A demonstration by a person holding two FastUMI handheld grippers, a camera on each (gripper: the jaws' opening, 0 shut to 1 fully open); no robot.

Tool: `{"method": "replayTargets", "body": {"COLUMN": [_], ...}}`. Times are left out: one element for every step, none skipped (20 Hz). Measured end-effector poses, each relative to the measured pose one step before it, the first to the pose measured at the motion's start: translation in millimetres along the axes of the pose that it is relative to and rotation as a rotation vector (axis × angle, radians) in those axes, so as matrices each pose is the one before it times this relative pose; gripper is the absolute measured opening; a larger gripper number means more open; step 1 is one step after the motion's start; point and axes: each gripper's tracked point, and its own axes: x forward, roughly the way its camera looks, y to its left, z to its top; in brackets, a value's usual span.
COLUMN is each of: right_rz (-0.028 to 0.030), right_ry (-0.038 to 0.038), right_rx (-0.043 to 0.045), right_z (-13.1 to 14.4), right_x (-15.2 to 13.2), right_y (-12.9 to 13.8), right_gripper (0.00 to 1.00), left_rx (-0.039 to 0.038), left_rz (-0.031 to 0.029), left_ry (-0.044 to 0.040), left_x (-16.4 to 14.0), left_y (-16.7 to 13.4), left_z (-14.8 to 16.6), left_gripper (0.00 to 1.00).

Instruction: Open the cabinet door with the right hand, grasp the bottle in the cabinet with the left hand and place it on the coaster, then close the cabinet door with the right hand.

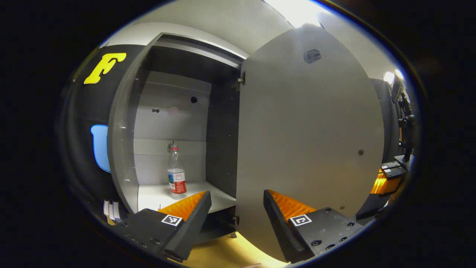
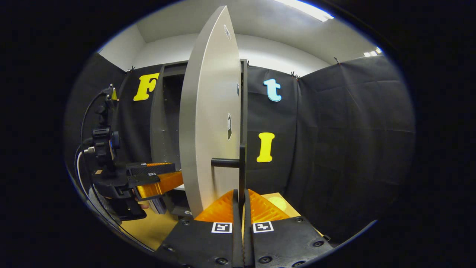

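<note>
Your cabinet (image 1: 174, 111) stands open on the worktop (image 1: 223, 253), its grey door (image 1: 308, 141) swung well out so that in the left gripper view you look past the door's inner face into the compartment. In the right gripper view you see the door nearly edge-on, with the black handle (image 2: 241, 167) standing off its outer face. Your right gripper (image 2: 240, 203) has its orange fingers (image 2: 219, 210) drawn together on the handle's vertical bar, clamped on it from both sides. Your left gripper (image 1: 237, 203) sits in front of the open compartment with its fingers (image 1: 186, 206) spread wide apart and nothing between them; you see it at the left of the right gripper view too, just beside the door's inner face. The bottle (image 1: 176, 173) stands upright on the cabinet's shelf, towards the back, well apart from your left fingers. The round coaster (image 2: 277, 203) lies on the worktop beyond your right fingers.
</note>
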Motion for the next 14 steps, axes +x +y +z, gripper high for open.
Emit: {"method": "replayTargets", "body": {"right_rz": [0.01466, 0.01410, 0.01339, 0.01385, 0.01160, 0.00577, -0.00133, -0.00567, 0.00443, 0.00849, 0.00838, 0.00996, 0.01067, 0.00581], "right_ry": [0.00143, 0.00020, 0.00131, 0.00193, -0.00087, -0.00165, -0.00235, -0.00181, 0.00223, 0.00456, 0.00072, 0.00124, 0.00256, 0.00265], "right_rx": [0.01073, 0.00536, 0.00012, -0.00195, 0.00433, 0.01146, 0.01560, 0.01500, 0.01724, 0.01048, -0.00675, -0.00679, -0.00253, -0.00062], "right_z": [-0.06, -0.62, -0.10, -0.67, -0.03, 0.92, 0.64, -1.20, -0.72, -0.45, 0.47, 1.02, 0.15, -0.45], "right_x": [1.23, 1.70, 1.51, 0.83, -0.23, 2.23, -1.30, -1.26, -1.59, -0.02, 1.33, 2.08, 1.29, 2.77], "right_y": [-2.88, -2.64, -3.59, -3.45, -4.86, -5.63, -7.71, -8.10, -5.36, -2.89, -3.81, 2.24, 2.21, -0.97], "right_gripper": [0.06, 0.06, 0.05, 0.06, 0.06, 0.05, 0.05, 0.06, 0.06, 0.06, 0.06, 0.06, 0.06, 0.06], "left_rx": [0.00525, 0.00414, 0.00223, 0.00021, 0.00094, 0.00199, 0.00337, 0.00425, 0.00456, 0.00499, 0.00203, 0.00470, 0.00819, 0.01184], "left_rz": [0.00359, 0.00574, 0.00816, 0.00711, 0.01206, 0.01882, 0.02438, 0.02628, 0.02603, 0.02194, 0.02301, 0.02123, 0.02335, 0.03272], "left_ry": [0.00158, 0.00216, 0.00280, 0.00008, 0.00270, 0.00260, 0.00239, 0.00062, -0.00318, -0.01074, -0.00915, -0.00034, -0.00210, -0.00885], "left_x": [6.21, 5.51, 6.11, 5.16, 5.56, 5.05, 5.34, 5.66, 5.98, 6.74, 7.46, 7.23, 6.99, 8.74], "left_y": [-1.72, -1.32, -0.49, 0.12, 2.90, 4.61, 6.58, 7.14, 8.58, 9.02, 9.24, 9.03, 8.58, 11.24], "left_z": [-0.58, 0.17, -1.57, -0.93, -1.54, -0.57, -2.17, -1.31, -1.23, 0.14, -1.24, -1.67, -1.57, 1.36], "left_gripper": [0.90, 0.89, 0.90, 0.90, 0.90, 0.89, 0.89, 0.89, 0.89, 0.89, 0.89, 0.89, 0.89, 0.89]}}
